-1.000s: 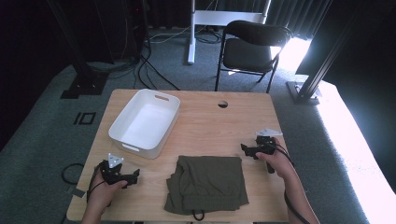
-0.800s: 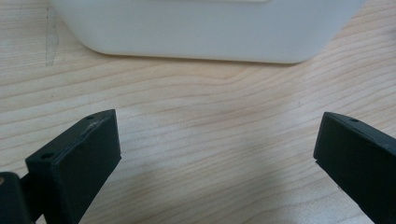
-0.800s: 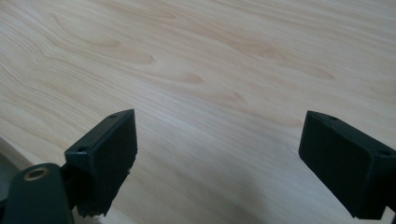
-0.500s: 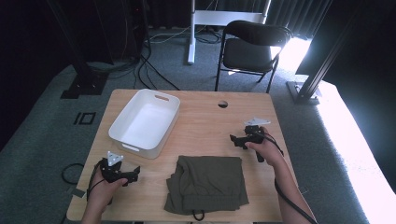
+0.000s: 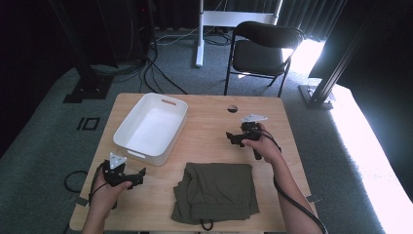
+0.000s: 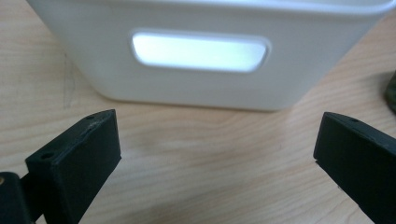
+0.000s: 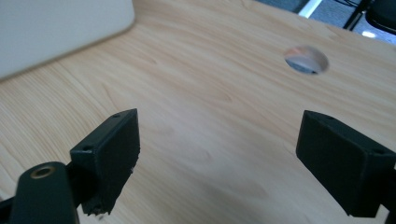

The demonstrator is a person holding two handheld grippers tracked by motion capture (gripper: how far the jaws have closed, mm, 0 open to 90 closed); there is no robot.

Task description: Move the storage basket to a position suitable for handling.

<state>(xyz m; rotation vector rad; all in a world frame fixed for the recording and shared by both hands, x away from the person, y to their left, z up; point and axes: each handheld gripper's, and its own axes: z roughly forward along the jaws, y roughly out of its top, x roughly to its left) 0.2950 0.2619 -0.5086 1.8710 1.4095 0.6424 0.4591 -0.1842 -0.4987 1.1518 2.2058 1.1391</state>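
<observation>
- High view: a light wooden table (image 5: 204, 141) stands on grey carpet, seen from above the person's side. A white rectangular bin (image 5: 152, 127) with cut-out handles sits on the table's left half, turned at a slight angle.
- High view: a folded olive-green garment (image 5: 215, 191) lies flat near the front edge, about midway across, with a dark cord loop poking out at its near edge.
- High view: the left gripper (image 5: 142, 172) is held in the person's left hand (image 5: 108, 187) at the front left corner, just in front of the bin's near end, its jaws pointing toward the garment.
- High view: the right gripper (image 5: 229, 136) is held above the table right of centre, behind the garment and near a small round hole (image 5: 232, 108) in the tabletop. A black folding chair (image 5: 263, 48) stands beyond the table.
- Left gripper view: the two black jaws stand wide apart with nothing between them. Ahead is the bin's (image 6: 205, 51) white end wall with its handle slot, resting on the wood. A sliver of green garment (image 6: 391, 91) shows at the right edge.
- Right gripper view: the jaws are spread wide and hold nothing, over bare wood. The bin's corner (image 7: 56, 28) is at upper left, the round hole (image 7: 306, 59) at upper right.
</observation>
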